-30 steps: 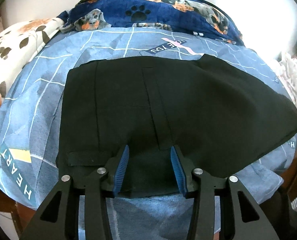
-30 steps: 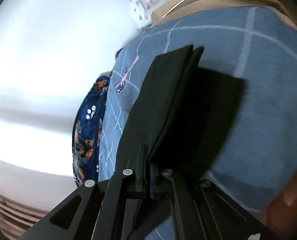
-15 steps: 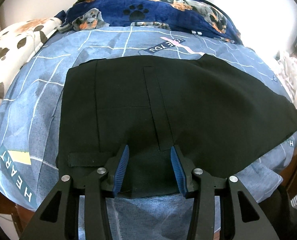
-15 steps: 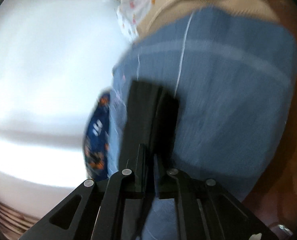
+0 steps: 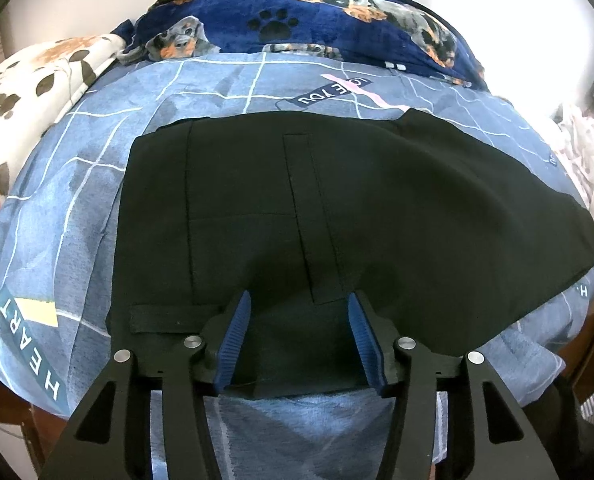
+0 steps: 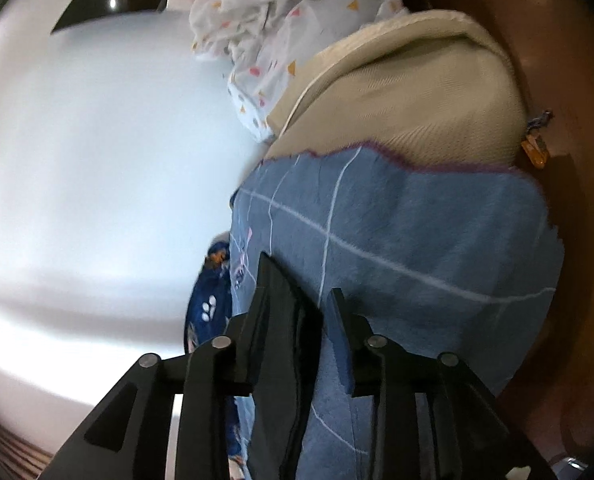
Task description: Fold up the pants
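The black pants (image 5: 337,208) lie flat across the blue grid-print sheet (image 5: 77,200), waistband to the left, legs running off to the right. My left gripper (image 5: 299,296) points down over the near edge of the pants. Its blue pads (image 5: 233,332) stand either side of a low ridge of black cloth, and the jaws are opening. In the right wrist view, the leg end of the pants (image 6: 285,340) hangs between my right gripper's (image 6: 299,276) opening jaws. It rests against the left finger (image 6: 263,304), well apart from the right one.
A navy dog-print blanket (image 5: 297,12) lies at the far side of the bed, a brown-spotted white one (image 5: 29,80) at the left. White patterned cloth (image 6: 265,32) and the bare beige mattress (image 6: 417,92) lie past the sheet's end. Brown wood (image 6: 577,80) borders the bed.
My right gripper was shut on the pants' leg end and has opened, swinging towards the sheet's end. My left gripper's jaws stand slightly wider; the pants lie as before.
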A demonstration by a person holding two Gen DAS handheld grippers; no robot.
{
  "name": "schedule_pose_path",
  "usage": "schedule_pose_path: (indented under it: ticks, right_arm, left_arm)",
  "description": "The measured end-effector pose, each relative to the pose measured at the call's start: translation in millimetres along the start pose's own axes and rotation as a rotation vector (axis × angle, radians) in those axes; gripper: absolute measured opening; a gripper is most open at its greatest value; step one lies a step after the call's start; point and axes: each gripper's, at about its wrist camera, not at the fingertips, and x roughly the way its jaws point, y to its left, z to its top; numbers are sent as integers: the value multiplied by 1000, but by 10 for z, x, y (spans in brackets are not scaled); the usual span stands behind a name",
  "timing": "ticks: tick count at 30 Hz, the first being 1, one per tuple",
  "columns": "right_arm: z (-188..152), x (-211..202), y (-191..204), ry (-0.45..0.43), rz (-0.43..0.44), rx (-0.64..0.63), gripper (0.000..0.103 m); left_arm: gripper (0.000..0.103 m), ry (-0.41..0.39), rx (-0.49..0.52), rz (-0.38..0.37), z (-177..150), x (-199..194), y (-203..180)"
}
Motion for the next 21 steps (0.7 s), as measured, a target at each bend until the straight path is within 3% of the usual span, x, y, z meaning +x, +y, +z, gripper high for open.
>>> schedule_pose_path:
  ticks: [4, 7, 12, 18, 19, 20, 21]
  right_arm:
    - [-46, 155, 60, 25, 0, -8, 36]
    - [-98, 192, 104, 34, 15, -17, 44]
    - [-296, 390, 189, 148, 16, -73, 44]
    - [-342, 585, 332, 173, -19, -117, 43]
    - [-348, 625, 383, 174, -35, -133, 42]
    - [-340, 672, 448, 166, -72, -163, 28]
    - [-328, 724, 491, 168, -133, -190, 9]
  left_arm:
    - [55, 1, -2, -3, 0, 2, -6]
    - [59, -3, -1, -3, 2, 10, -30]
    - [68, -7, 33, 16, -8, 46, -139]
    - [69, -14, 15, -1, -10, 45, -128]
    - [69, -16, 16, 1, -13, 47, -133]
    - [70, -16, 16, 1, -12, 46, -129]
    - [70, -19, 15, 1, -11, 47, -129]
